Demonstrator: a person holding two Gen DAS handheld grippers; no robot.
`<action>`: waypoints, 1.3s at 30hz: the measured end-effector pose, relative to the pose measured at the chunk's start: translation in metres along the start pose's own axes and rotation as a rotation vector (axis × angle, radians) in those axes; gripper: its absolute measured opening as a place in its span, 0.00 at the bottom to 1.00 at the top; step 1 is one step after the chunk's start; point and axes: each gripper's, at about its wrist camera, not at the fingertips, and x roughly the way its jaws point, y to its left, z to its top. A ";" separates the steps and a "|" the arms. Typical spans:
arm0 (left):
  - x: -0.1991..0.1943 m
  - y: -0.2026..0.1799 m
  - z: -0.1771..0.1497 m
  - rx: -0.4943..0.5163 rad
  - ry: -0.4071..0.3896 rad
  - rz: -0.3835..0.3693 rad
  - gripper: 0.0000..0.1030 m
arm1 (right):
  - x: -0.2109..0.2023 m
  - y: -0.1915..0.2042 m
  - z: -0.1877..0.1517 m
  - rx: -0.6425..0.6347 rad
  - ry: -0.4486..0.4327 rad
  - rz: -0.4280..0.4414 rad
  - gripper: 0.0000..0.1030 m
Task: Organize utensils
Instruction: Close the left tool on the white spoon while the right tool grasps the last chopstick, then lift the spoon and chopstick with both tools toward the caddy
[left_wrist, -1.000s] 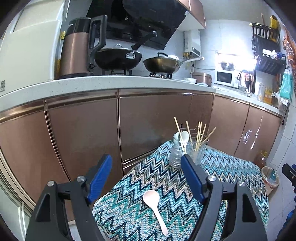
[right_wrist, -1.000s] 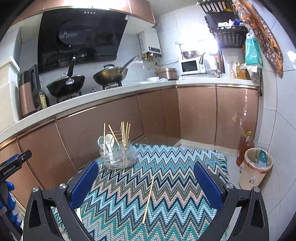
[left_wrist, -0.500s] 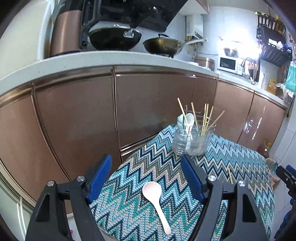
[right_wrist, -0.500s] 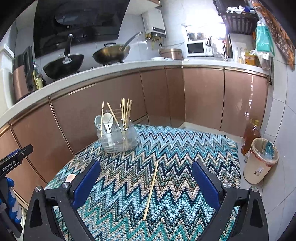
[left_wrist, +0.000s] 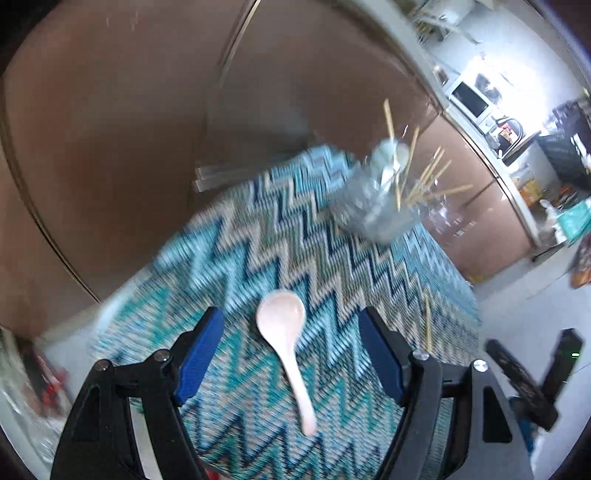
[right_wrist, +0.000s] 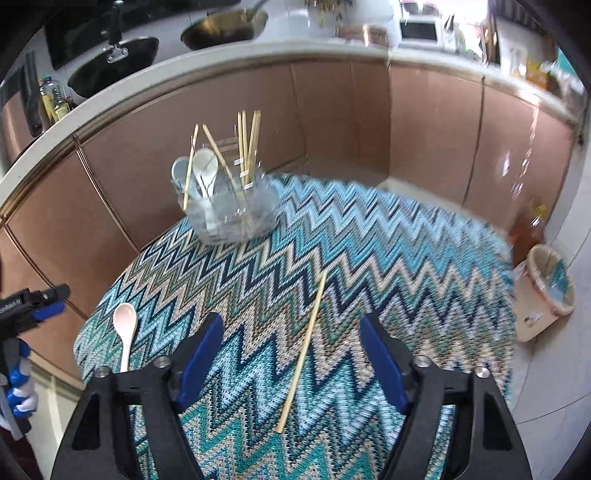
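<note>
A pale pink spoon (left_wrist: 286, 343) lies on the zigzag cloth (left_wrist: 280, 243), between the fingers of my open left gripper (left_wrist: 291, 350), which hovers just above it. The spoon also shows in the right wrist view (right_wrist: 125, 332). A single wooden chopstick (right_wrist: 303, 350) lies on the cloth (right_wrist: 388, 240) between the fingers of my open right gripper (right_wrist: 291, 354). A clear glass holder (right_wrist: 232, 210) with spoons and several chopsticks stands at the far side; it also shows in the left wrist view (left_wrist: 380, 206). The left view is blurred.
Brown kitchen cabinets (right_wrist: 332, 122) run behind the table, with woks (right_wrist: 114, 62) on the counter. A lined waste bin (right_wrist: 546, 291) and an oil bottle (right_wrist: 528, 232) stand on the floor at right. The left gripper's body (right_wrist: 26, 306) shows at the left edge.
Both grippers have tilted down and moved closer to the cloth. The spoon now sits between the left fingers and the chopstick between the right fingers. Both stay open.
</note>
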 end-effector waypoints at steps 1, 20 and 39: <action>0.007 0.002 -0.001 -0.005 0.020 -0.008 0.65 | 0.006 0.000 0.002 0.001 0.018 0.010 0.60; 0.085 0.022 0.007 0.010 0.199 -0.025 0.23 | 0.112 -0.028 0.046 0.012 0.330 0.041 0.20; 0.091 0.007 0.007 0.093 0.195 0.085 0.08 | 0.161 -0.038 0.061 0.013 0.418 0.049 0.06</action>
